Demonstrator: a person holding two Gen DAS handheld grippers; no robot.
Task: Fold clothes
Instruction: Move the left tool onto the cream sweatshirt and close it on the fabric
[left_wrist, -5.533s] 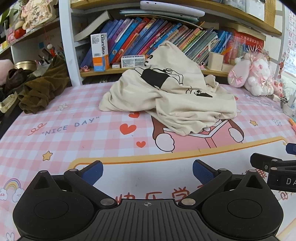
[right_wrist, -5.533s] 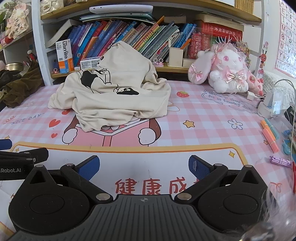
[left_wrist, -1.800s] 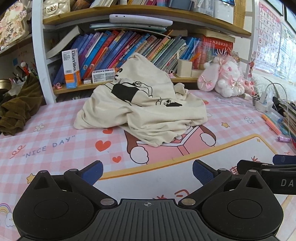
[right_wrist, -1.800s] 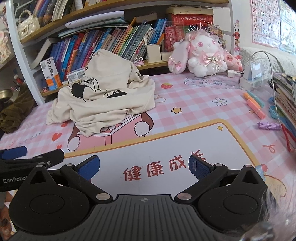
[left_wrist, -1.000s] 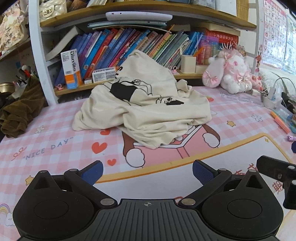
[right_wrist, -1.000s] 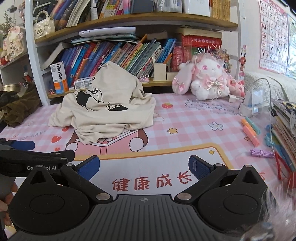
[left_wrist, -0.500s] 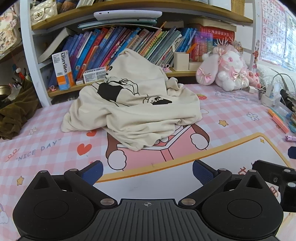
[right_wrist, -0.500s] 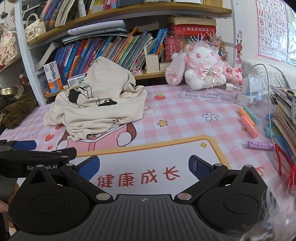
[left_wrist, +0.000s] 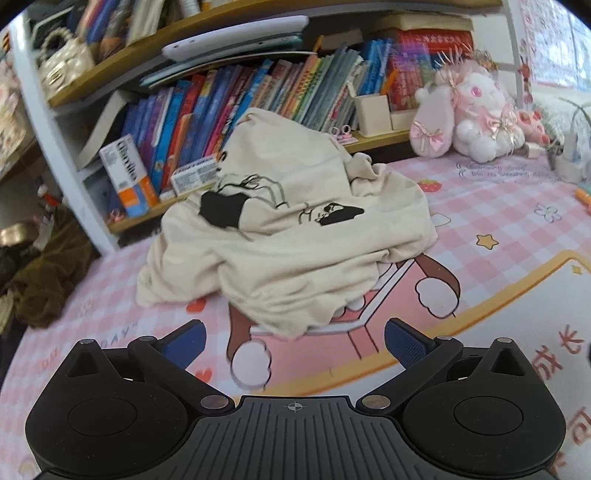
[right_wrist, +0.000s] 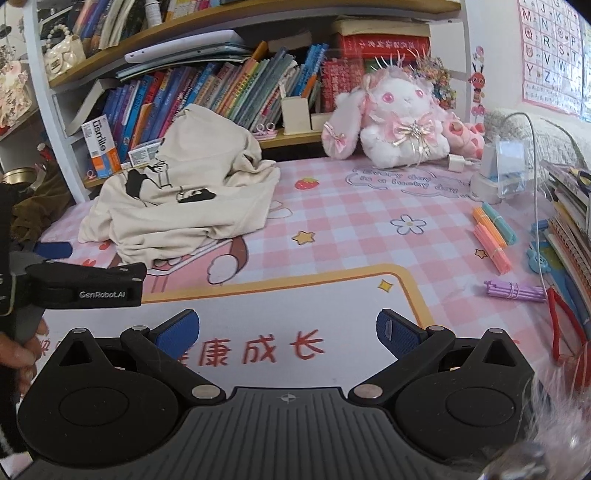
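Now nearer the shirt (left_wrist: 288, 240); left gripper (left_wrist: 293, 341)

left gripper (left_wrist: 294, 341) — black body | blue pads (left_wrist: 400, 340) | "GenRobot.AI" lettering

Bare bench (right_wrist: 332, 295) lies ahead of my right gripper (right_wrist: 287, 330). A crumpled cream shirt (left_wrist: 288, 240) heaps just ahead of my left gripper (left_wrist: 294, 339), backed against the bookshelf (left_wrist: 236, 110). Pens (right_wrist: 493, 236) and stacked notebooks (right_wrist: 569, 221) crowd the right edge; a plush rabbit (right_wrist: 399, 118) blocks the far corner.
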